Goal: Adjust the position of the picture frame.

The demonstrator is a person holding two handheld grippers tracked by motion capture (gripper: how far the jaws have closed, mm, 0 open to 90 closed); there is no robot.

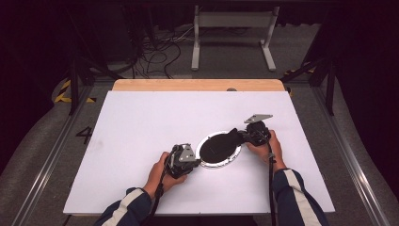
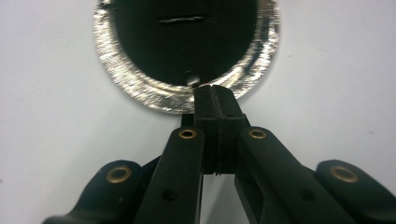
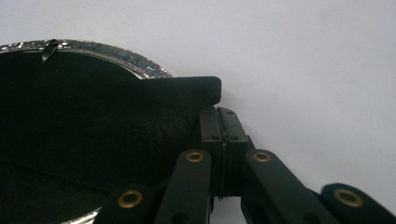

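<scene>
Foil dish sits on the white table, near your side, between your two hands. It is round and shiny, with a crinkly silver rim. A black sheet lies over the middle of it, and one corner of that sheet sticks out past the rim toward your right hand.

Your left gripper has its jaws pressed together right at the near edge of the dish. They seem to pinch the thin rim, but you cannot tell that for sure. Your right gripper has its jaws squeezed on the black sheet, just under the corner that pokes out.

The dish looks very light and thin. It will likely bend or dent if you squeeze hard, and it may slide on the smooth table. Hold it by the flat rim, softly.

The black sheet looks soft and floppy, like felt or thin foam. It should not break. Hold it by the edge or corner and lift slowly, so the dish does not come up with it.
</scene>
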